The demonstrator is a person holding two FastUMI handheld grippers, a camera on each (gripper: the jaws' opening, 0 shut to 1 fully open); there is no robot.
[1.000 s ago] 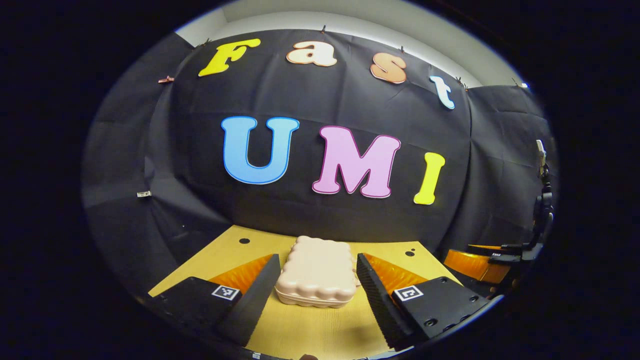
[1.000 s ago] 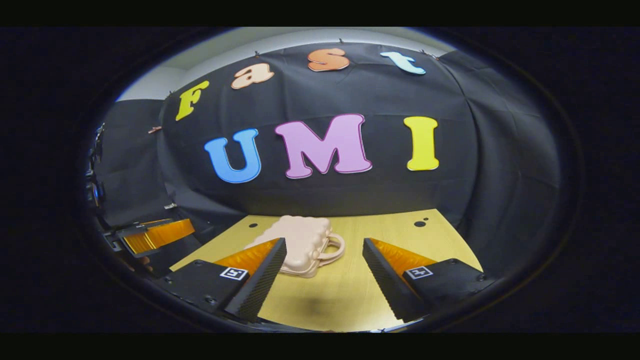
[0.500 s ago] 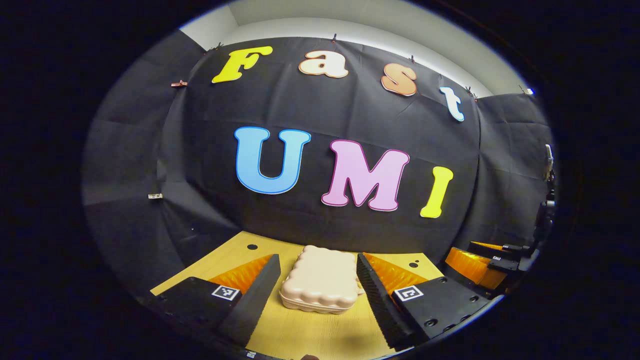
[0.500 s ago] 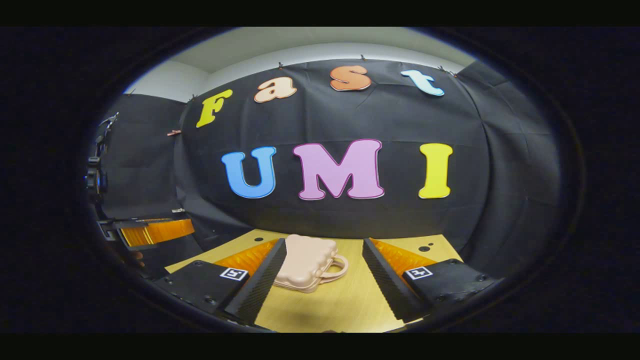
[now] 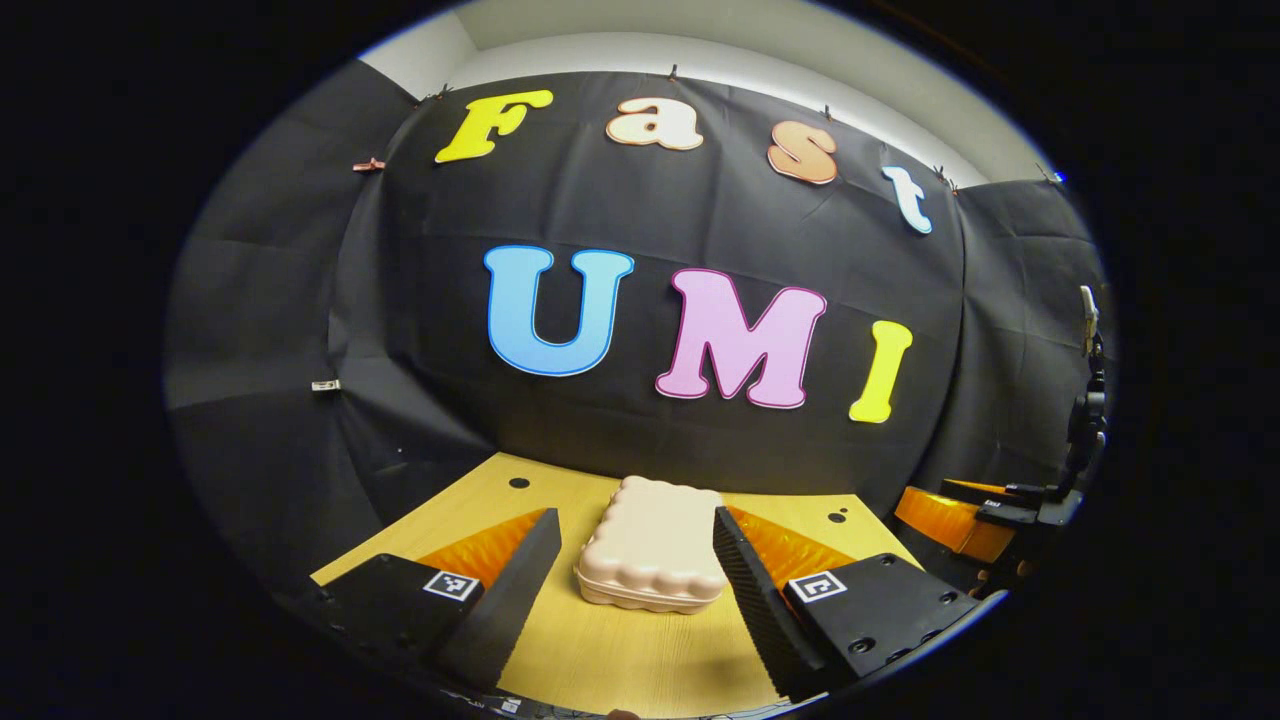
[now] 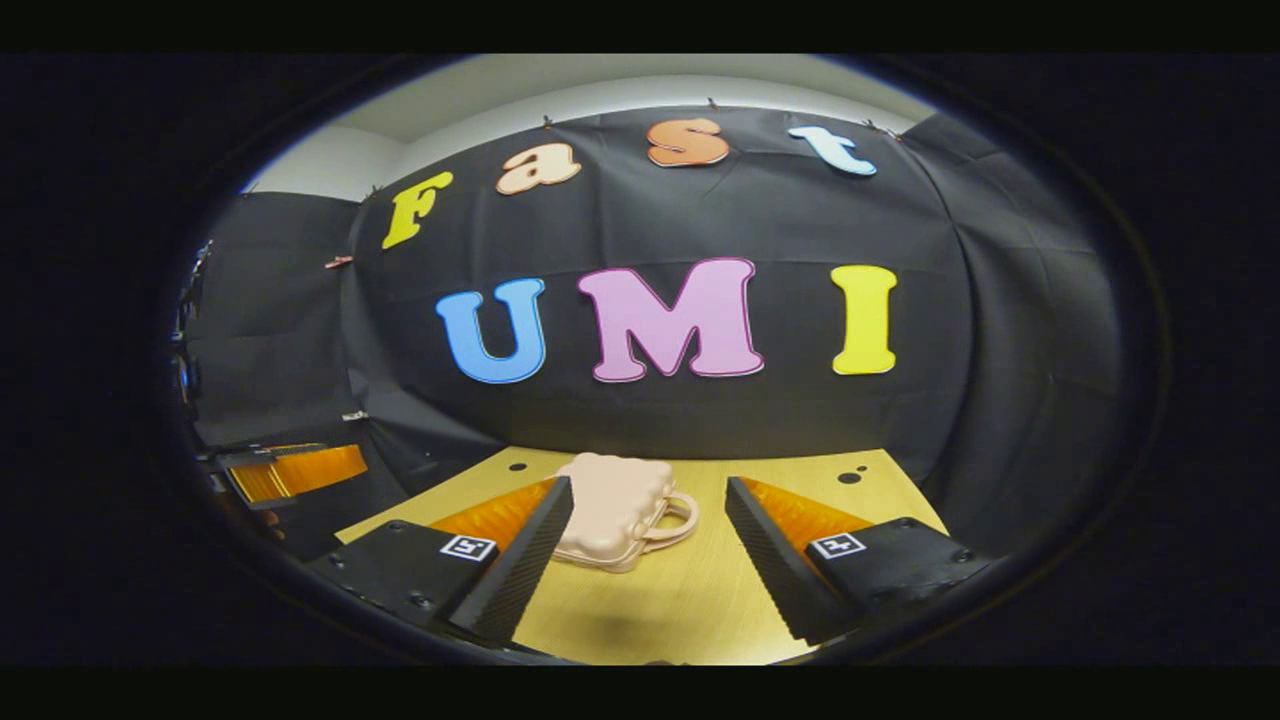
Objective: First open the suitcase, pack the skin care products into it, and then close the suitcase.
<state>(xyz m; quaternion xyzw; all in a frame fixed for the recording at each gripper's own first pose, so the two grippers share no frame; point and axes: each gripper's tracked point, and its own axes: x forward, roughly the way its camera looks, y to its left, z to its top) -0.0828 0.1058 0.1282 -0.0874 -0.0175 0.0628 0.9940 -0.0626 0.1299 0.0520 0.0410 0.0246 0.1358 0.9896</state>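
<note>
A small beige suitcase (image 5: 652, 546) with a scalloped edge lies flat and closed on the wooden table (image 5: 620, 655). In the left gripper view it sits ahead of my left gripper (image 5: 630, 545), whose fingers stand wide apart with nothing between them. In the right gripper view the suitcase (image 6: 612, 508) shows its looped handle (image 6: 672, 520) pointing right, and my right gripper (image 6: 648, 515) is open a little short of it. The right gripper (image 5: 960, 515) shows at the far right of the left gripper view, and the left gripper (image 6: 285, 470) at the far left of the right gripper view.
The black cloth wall rises right behind the table's far edge. Small dark holes (image 6: 848, 478) mark the tabletop near its back corners. Bare wood (image 6: 680, 610) lies between the grippers and the suitcase.
Both views have shifted slightly: they tilted up half a second ago and have dipped back a little. The suitcase stays closed and in place; both grippers stay open.
</note>
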